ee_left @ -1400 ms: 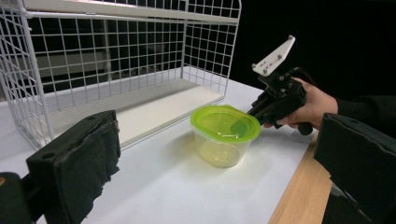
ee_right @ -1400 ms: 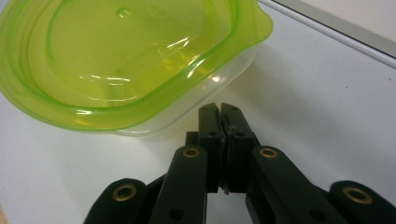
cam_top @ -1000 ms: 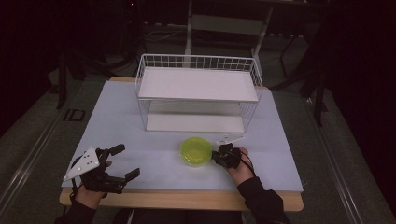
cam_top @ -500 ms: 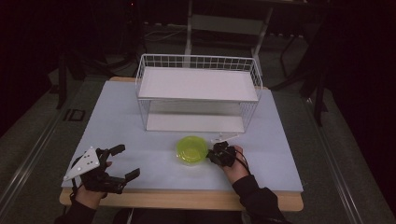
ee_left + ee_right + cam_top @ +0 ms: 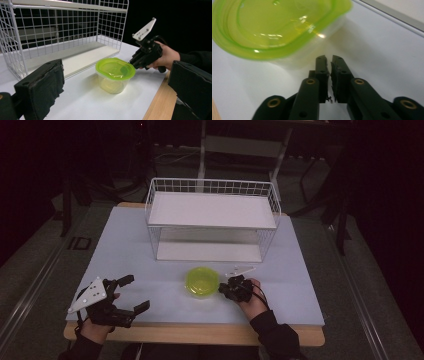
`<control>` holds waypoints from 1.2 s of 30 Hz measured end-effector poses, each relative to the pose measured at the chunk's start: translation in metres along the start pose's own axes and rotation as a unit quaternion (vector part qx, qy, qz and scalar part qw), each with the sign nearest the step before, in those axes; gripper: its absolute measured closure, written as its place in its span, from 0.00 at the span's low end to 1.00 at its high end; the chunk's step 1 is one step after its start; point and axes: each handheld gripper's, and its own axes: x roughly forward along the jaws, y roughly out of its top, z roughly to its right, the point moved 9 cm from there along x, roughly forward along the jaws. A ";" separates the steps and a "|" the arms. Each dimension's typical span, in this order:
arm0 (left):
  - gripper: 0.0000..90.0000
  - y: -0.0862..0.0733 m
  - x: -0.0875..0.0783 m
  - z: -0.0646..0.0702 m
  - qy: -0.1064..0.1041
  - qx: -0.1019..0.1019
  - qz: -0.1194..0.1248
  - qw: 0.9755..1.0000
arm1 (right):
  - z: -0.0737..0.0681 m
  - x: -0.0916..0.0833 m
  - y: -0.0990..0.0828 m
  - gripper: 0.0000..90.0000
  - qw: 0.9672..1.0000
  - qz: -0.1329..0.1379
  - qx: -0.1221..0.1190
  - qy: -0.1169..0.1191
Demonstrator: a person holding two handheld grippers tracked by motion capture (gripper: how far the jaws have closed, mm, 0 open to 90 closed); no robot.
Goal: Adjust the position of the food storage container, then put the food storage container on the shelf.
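Note:
A clear tub with a lime-green lid (image 5: 201, 281) stands on the white table, in front of the wire rack. My right gripper (image 5: 222, 290) is shut with nothing between its jaws. Its tips (image 5: 328, 60) sit at the tub's (image 5: 279, 30) right side, just under the lid's rim; whether they touch it I cannot tell. My left gripper (image 5: 134, 293) is held open near the front left corner, well apart from the tub. In the left gripper view its black pads (image 5: 42, 87) stand wide, with the tub (image 5: 115, 75) and the right gripper (image 5: 146, 53) beyond.
A white wire rack (image 5: 212, 220) with a top shelf and an open lower bay stands behind the tub. The table's wooden front edge (image 5: 195, 332) runs just below both hands. Dark floor and stand legs surround the table.
My right gripper has moved left, and the tub has shifted slightly left with it. The left gripper has stayed put, still open.

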 end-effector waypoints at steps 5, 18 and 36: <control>0.02 -0.001 0.001 0.000 -0.001 0.000 0.000 1.000 | 0.007 -0.012 -0.004 0.82 1.000 0.000 -0.005 -0.020; 0.02 0.000 0.017 0.015 -0.018 0.001 -0.032 0.999 | 0.004 -0.068 0.001 0.33 0.998 0.061 -0.008 -0.034; 0.02 0.017 0.091 0.020 -0.013 -0.042 -0.153 0.987 | -0.015 -0.090 0.049 0.18 0.992 0.124 -0.035 -0.016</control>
